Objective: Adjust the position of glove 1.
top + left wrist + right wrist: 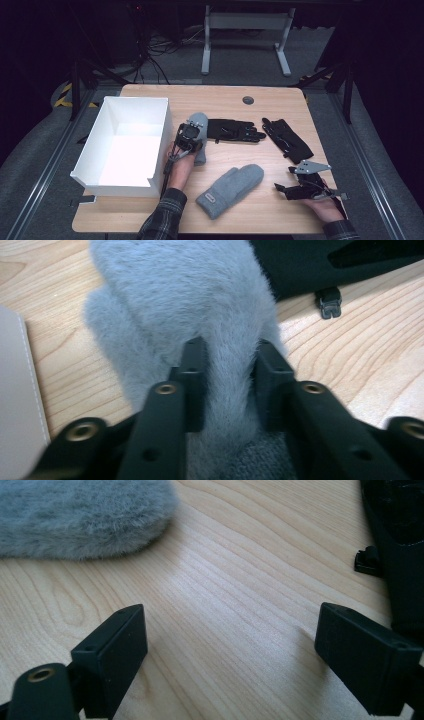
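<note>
A fluffy grey mitten point(200, 122) lies on the wooden table just right of the white box. My left gripper point(192, 131) is shut on it. In the left gripper view the black jaws pinch a fold of the mitten's point(185, 305) fur, the left gripper point(229, 355) pressing in from both sides. A second grey mitten point(231, 189) lies near the front middle. My right gripper point(286, 179) rests low at the front right, open, with bare wood between the jaws of the right gripper point(230, 645). The second mitten's point(80, 515) edge lies beyond it.
An open white box point(135, 107) stands at the table's left; its wall point(15, 390) is close to the held mitten. Two black gloves point(235, 131) point(287, 140) lie across the middle and right. One black glove point(400, 540) borders the right gripper.
</note>
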### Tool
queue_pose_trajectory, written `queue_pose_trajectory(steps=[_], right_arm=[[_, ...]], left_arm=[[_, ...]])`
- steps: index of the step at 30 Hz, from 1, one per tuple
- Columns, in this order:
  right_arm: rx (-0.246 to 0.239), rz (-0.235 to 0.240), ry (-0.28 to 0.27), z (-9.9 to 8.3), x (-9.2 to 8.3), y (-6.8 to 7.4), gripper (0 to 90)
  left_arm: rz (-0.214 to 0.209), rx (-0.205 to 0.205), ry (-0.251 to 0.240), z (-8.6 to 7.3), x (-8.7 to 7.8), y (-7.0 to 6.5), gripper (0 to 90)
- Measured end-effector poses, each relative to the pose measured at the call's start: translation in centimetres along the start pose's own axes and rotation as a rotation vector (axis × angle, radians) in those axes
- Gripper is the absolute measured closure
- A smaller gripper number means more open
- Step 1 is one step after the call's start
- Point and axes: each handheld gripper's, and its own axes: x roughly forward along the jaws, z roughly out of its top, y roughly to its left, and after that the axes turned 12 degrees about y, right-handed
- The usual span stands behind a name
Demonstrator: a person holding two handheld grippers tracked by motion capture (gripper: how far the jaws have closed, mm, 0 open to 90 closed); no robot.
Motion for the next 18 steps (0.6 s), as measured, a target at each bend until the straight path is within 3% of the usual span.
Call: queue_pose_trajectory(steps=[6,18], right_arm=[[0.000,0.000,0.000,0.0,0.0,0.0,13.8],[0.000,-0.001,0.000,0.0,0.0,0.0,13.7]], left_arm=[[-0.009,0.002,-0.044,-0.1,-1.2,0.1,83.7],[-0.035,0.034,-0.088,-0.3,-3.9,-0.2,84.1]])
